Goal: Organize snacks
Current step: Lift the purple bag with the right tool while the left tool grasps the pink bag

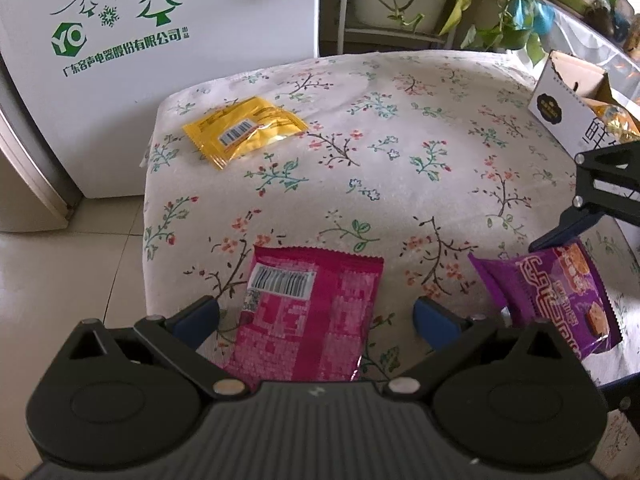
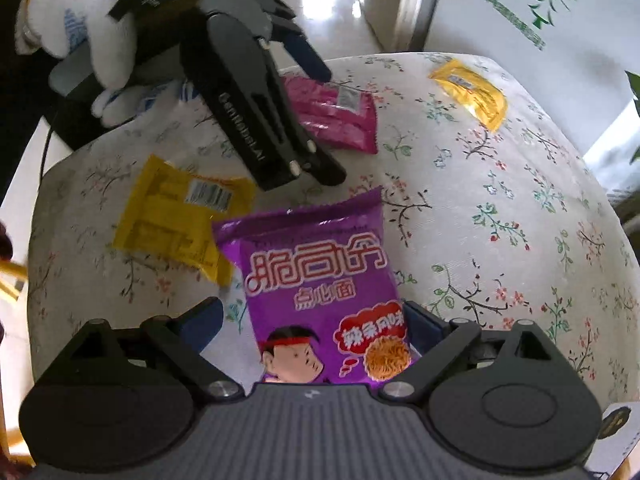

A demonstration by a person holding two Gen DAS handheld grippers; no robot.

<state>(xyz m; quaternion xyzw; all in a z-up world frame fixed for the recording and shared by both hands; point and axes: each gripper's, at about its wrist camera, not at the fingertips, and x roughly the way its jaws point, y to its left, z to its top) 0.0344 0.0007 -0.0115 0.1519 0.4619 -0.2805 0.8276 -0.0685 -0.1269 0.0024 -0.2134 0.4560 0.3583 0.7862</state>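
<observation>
The left gripper (image 1: pixel 316 320) sits at the bottom centre of the left wrist view with its jaws apart, straddling the near end of the pink snack packet (image 1: pixel 308 312); the blue fingertips (image 1: pixel 198 316) do not touch it. The packet lies flat, barcode side up, on the floral cloth of the bench (image 1: pixel 420 152). A yellow packet (image 1: pixel 244 130) lies in the upper left of the frame, well apart from the others. The white carton (image 1: pixel 560 108) stands at the right edge, with gold-wrapped items visible inside.

In the right wrist view, the right gripper (image 2: pixel 316 320) occupies the bottom centre, jaws apart on either side of the purple noodle snack packet (image 2: pixel 320 280). Whether the right fingertip touches the packet cannot be told. A second yellow packet (image 2: pixel 176 220) lies at centre left, its corner tucked under the purple packet. A gloved hand (image 2: pixel 88 32) holds the left gripper in the upper left.
</observation>
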